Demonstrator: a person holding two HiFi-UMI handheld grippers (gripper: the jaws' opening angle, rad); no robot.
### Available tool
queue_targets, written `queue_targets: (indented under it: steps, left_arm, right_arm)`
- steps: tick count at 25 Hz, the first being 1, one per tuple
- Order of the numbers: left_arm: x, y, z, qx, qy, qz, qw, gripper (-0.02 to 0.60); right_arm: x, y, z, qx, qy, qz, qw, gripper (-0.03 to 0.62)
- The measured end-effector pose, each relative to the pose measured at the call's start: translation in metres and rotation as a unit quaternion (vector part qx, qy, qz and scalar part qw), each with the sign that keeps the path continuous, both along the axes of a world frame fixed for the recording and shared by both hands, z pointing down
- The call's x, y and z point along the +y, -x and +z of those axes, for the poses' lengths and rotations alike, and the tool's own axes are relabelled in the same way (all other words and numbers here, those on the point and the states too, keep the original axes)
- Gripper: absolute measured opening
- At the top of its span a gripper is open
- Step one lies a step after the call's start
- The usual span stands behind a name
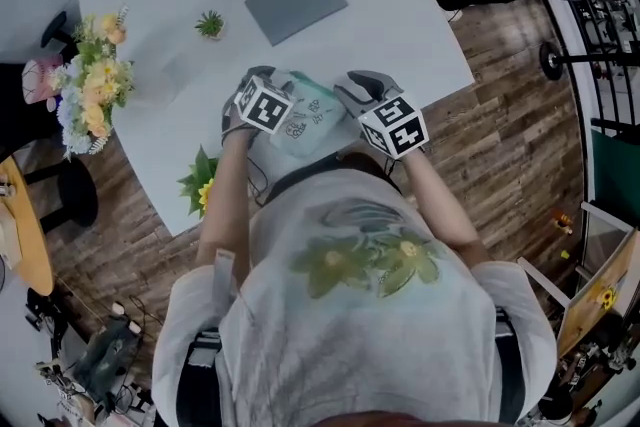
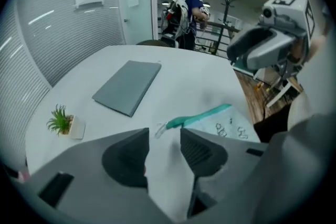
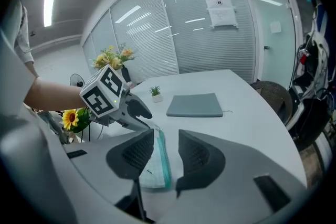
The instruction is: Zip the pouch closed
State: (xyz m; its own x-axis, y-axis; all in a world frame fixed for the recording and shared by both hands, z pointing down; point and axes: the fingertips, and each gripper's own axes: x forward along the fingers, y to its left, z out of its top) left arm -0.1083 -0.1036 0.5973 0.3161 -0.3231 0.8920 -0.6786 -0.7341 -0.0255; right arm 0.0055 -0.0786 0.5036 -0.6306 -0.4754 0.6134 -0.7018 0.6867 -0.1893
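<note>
- Teal-zipped pouch lies on the white table between my grippers.
- My left gripper gapes, zip pull at twelve o'clock.
- My right gripper gapes over the zipper edge.
- Lining up, I judge; next, pinch the pull and steady the pouch.

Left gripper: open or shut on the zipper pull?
Open. The left gripper has its jaws apart, with table showing between them; the zipper pull sits at the gap's mouth, not pinched.
</note>
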Motion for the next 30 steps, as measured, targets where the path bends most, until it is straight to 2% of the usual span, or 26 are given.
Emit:
queue_targets:
  steps: [2,4,7,12,17,18,19,24,30]
  left_arm:
    - [0.001,0.0,0.01,-0.017,0.002,0.037,0.9992,0.169]
    - [0.003,-0.004,0.019,-0.016,0.012,0.069,0.9974,0.169]
    - [0.002,-0.007,0.03,-0.024,0.024,0.099,0.9945,0.169]
    - [-0.004,-0.009,0.043,-0.023,0.045,0.11,0.9926,0.16]
    - [-0.005,-0.012,0.045,-0.009,0.071,0.12,0.9902,0.12]
    - [-0.006,-0.012,0.045,-0.006,0.072,0.119,0.9903,0.073]
    - [-0.006,-0.012,0.044,-0.005,0.07,0.119,0.9904,0.023]
    - [-0.007,-0.017,0.037,-0.007,0.046,0.142,0.9888,0.022]
    - [-0.015,-0.025,0.035,-0.047,0.018,0.196,0.9793,0.022]
  right_arm:
    - [-0.003,0.004,0.009,0.005,0.01,-0.006,1.0,0.146]
    - [-0.006,0.007,0.017,0.01,0.019,-0.011,1.0,0.146]
    - [-0.013,0.009,0.026,0.016,0.027,-0.018,0.999,0.146]
    - [-0.024,0.015,0.038,0.027,0.031,-0.038,0.998,0.146]
    - [-0.036,0.023,0.046,0.035,0.034,-0.057,0.997,0.146]
    - [-0.038,0.024,0.048,0.037,0.035,-0.06,0.997,0.146]
    - [-0.04,0.025,0.05,0.039,0.036,-0.063,0.997,0.146]
    - [-0.044,0.027,0.061,0.056,0.036,-0.091,0.994,0.146]
    - [-0.054,0.033,0.07,0.107,-0.001,-0.169,0.98,0.146]
